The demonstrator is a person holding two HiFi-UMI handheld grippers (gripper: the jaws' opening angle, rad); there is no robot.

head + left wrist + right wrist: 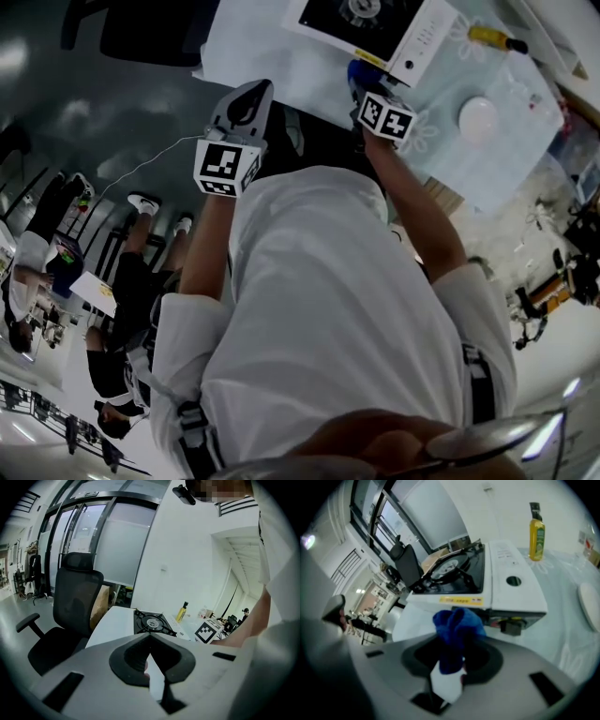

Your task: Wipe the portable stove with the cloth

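The portable stove (367, 21), white with a black burner top, stands on the table ahead of me; it also shows in the right gripper view (487, 581) and the left gripper view (152, 622). My right gripper (456, 641) is shut on a bunched blue cloth (457, 626), held just short of the stove's front panel. In the head view that right gripper (366, 86) carries the cloth (355, 72) at the stove's near edge. My left gripper (247, 101) hangs to the left over the table's edge. Seen from its own camera, the left gripper (150, 638) has its jaws together with nothing between them.
A yellow bottle (536, 532) stands on the table beside the stove. A white round dish (477, 118) lies to the right on the pale tablecloth (487, 169). A black office chair (70, 616) stands at the table's left. Other people are on the floor at left.
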